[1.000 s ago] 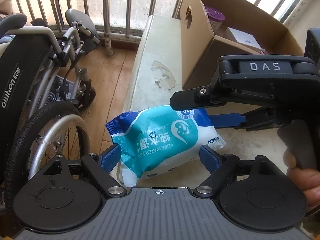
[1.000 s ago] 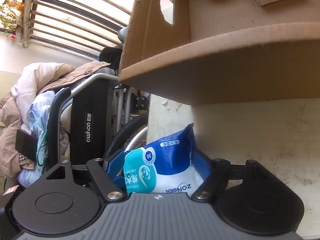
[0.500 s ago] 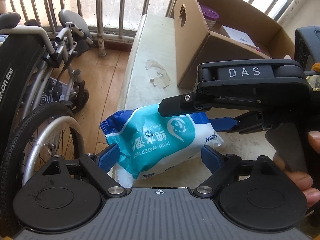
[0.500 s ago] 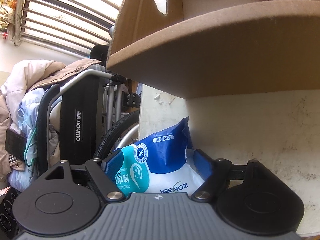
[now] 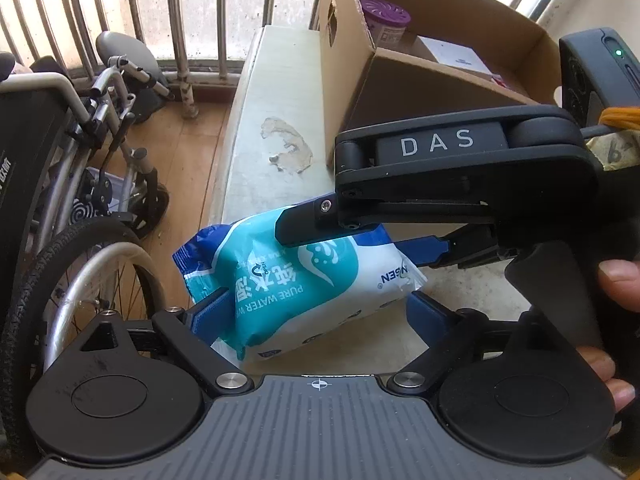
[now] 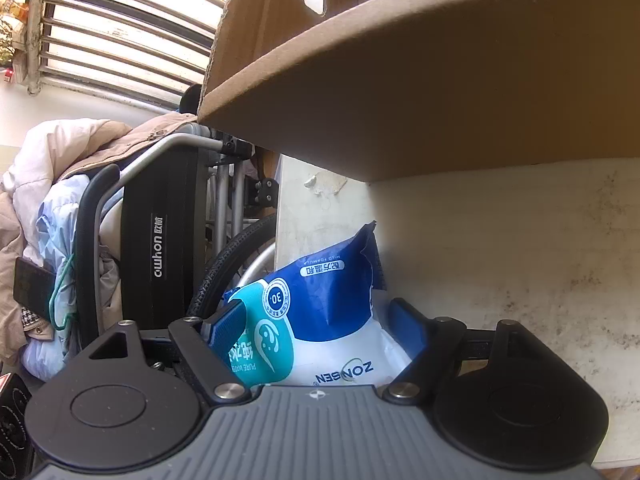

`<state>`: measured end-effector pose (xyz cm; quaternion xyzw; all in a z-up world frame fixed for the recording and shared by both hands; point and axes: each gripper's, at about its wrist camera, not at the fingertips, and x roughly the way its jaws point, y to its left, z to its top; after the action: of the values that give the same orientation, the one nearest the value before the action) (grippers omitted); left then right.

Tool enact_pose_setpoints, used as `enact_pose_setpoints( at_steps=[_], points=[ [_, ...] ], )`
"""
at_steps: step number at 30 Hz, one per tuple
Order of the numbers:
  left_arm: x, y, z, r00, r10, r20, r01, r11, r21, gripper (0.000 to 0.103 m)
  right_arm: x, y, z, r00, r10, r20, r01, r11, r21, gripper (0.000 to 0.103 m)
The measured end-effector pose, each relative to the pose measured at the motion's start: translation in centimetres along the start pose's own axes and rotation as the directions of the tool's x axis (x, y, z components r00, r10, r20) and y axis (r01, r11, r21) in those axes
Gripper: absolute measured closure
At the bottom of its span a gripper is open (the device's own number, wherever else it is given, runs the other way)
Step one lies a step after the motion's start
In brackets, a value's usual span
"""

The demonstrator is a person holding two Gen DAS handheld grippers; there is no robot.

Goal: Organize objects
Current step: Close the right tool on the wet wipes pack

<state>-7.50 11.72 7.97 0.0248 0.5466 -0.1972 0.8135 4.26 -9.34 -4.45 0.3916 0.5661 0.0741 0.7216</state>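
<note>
Looking down onto a pale ledge (image 5: 280, 92) on a balcony, with a folded wheelchair (image 5: 80, 168) parked on the wooden floor beside it. Farther along the ledge, a large open cardboard box (image 5: 400, 92), already holding a purple-lidded jar (image 5: 386, 20) and a small white carton (image 5: 456, 56), so probably the place for gathering things. Nearer, at the ledge's edge and partly overhanging it, a soft blue, teal and white wipes pack (image 5: 312, 292), caught between both tools at once; hard to tell whether resting on the ledge or lifted. Reaching in from the right, gripped by a person's hand (image 5: 616, 292), the right gripper (image 6: 316, 316), clamped across the pack with both blue pads pressing its sides. Below, the left gripper (image 5: 316, 312), spreading its jaws around the same pack, one pad touching the wrapper and the other clear of it. Reads as a handover: letting go on the left, carrying on the right, likely so as to lift the pack into the box just beside it.
</note>
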Motion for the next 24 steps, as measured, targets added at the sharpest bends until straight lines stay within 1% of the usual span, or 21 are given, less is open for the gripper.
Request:
enact_pose_setpoints(
  at_steps=[5,13,18,24],
  points=[
    [0.0,-0.1,-0.2,1.000,0.004,-0.004,-0.004,1.000,0.026,0.009,-0.1,-0.4,0.0,1.000,0.023,-0.011,-0.023,1.000,0.004,0.021],
    [-0.1,-0.5,-0.1,1.000,-0.014,-0.011,0.014,1.000,0.025,0.009,-0.4,-1.6,0.2,0.998,0.063,-0.032,-0.061,0.997,0.053,0.021],
    [-0.1,-1.0,-0.3,0.999,-0.049,-0.019,0.049,0.999,0.014,0.009,-1.0,-1.9,-0.1,0.998,0.042,-0.036,-0.041,0.999,0.034,0.021],
    [0.0,-2.2,-0.5,0.996,-0.083,-0.023,0.084,0.996,0.023,0.009,-2.1,-3.0,-0.8,0.999,0.026,-0.037,-0.025,0.999,0.034,0.021]
  ],
)
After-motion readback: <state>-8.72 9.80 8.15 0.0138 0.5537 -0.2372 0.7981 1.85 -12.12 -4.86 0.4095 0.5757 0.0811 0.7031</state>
